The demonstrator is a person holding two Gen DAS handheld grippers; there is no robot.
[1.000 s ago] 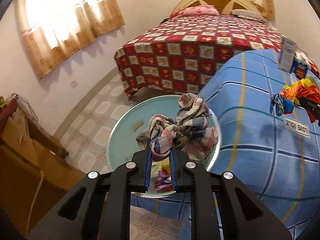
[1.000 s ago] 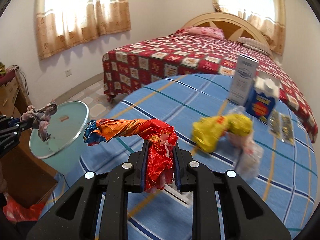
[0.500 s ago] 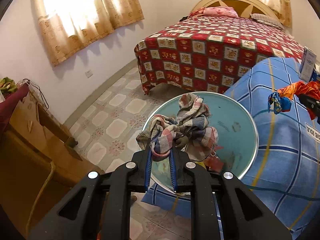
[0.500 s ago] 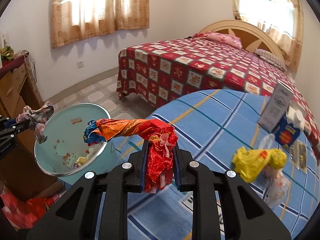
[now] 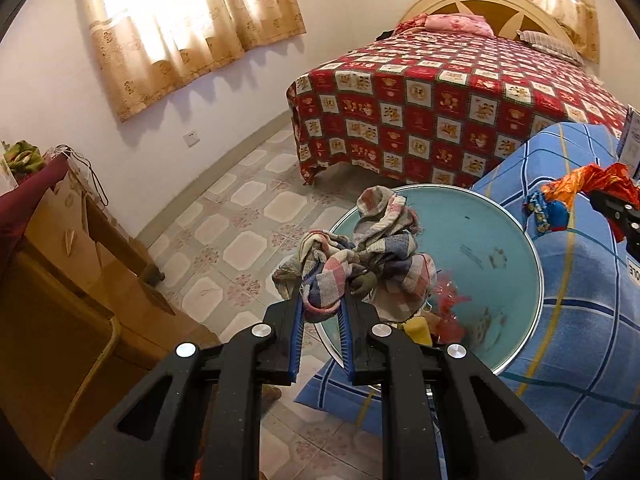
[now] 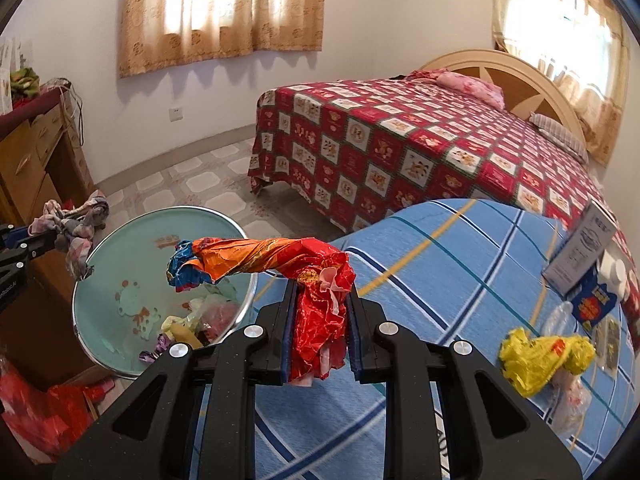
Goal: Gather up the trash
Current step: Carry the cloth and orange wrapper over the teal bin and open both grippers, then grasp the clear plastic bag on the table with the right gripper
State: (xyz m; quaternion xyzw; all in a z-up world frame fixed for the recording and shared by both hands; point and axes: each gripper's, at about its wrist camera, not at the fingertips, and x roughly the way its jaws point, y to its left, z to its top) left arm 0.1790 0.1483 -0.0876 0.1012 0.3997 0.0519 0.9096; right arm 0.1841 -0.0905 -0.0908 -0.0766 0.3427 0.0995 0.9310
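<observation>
Checked cloth rag (image 5: 360, 264): clamped between the closed fingers of the left gripper (image 5: 322, 308) and held above the rim of the teal bin (image 5: 500, 248). Red-orange foil wrapper (image 6: 280, 260): pinched by the closed right gripper (image 6: 320, 320), its twisted end held over the bin. Yellow crumpled bag (image 6: 540, 356) and cartons (image 6: 588, 280): left on the blue checked cloth (image 6: 440, 248). Mixed scraps are seen inside the bin.

Sunlit tan curtains (image 6: 224, 8) hang on white walls above a tiled floor (image 5: 244, 216) and red-quilted bed (image 6: 420, 136).
</observation>
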